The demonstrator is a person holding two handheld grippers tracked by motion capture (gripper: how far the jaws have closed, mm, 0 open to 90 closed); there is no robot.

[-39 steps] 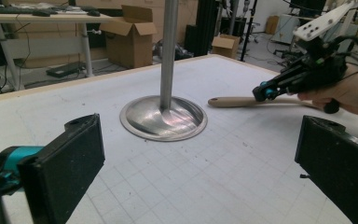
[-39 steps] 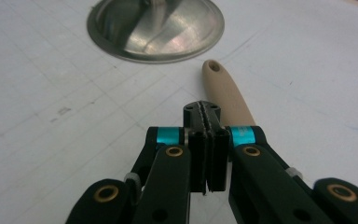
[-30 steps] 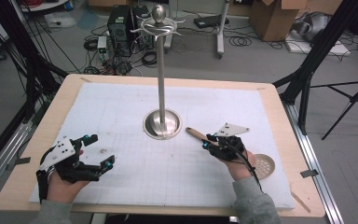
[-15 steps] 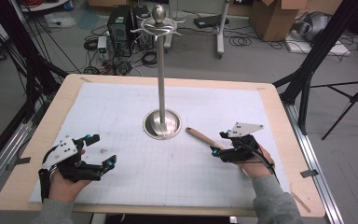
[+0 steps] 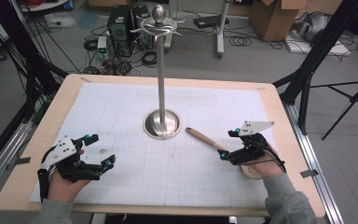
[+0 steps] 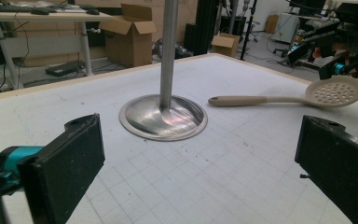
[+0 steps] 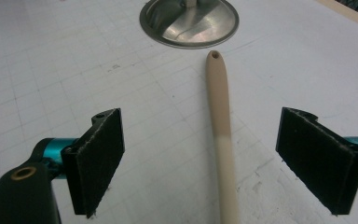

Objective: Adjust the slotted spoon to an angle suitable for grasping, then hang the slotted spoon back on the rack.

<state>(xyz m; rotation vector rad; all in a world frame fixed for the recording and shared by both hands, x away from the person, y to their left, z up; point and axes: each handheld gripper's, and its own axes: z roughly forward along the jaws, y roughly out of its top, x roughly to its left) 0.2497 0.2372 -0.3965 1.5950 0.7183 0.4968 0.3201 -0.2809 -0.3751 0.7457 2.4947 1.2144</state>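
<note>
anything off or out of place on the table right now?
Mildly. The slotted spoon lies flat on the mat beside the stand instead of hanging from the hooks on top. The right gripper, whose jaws have just been opening, straddles its handle without touching it. Faint smudges on the mat; nothing spilled or broken.

Light: bright, even, from overhead.
Shadows: soft and faint beneath the jaws.
Glare: streaks on the steel stand base (image 6: pixel 163 117) ahead of the jaws.
Blur: the near jaws slightly soft; the high view grainy.

One skimmer (image 6: pixel 279 97), one stand (image 5: pixel 161 122).
</note>
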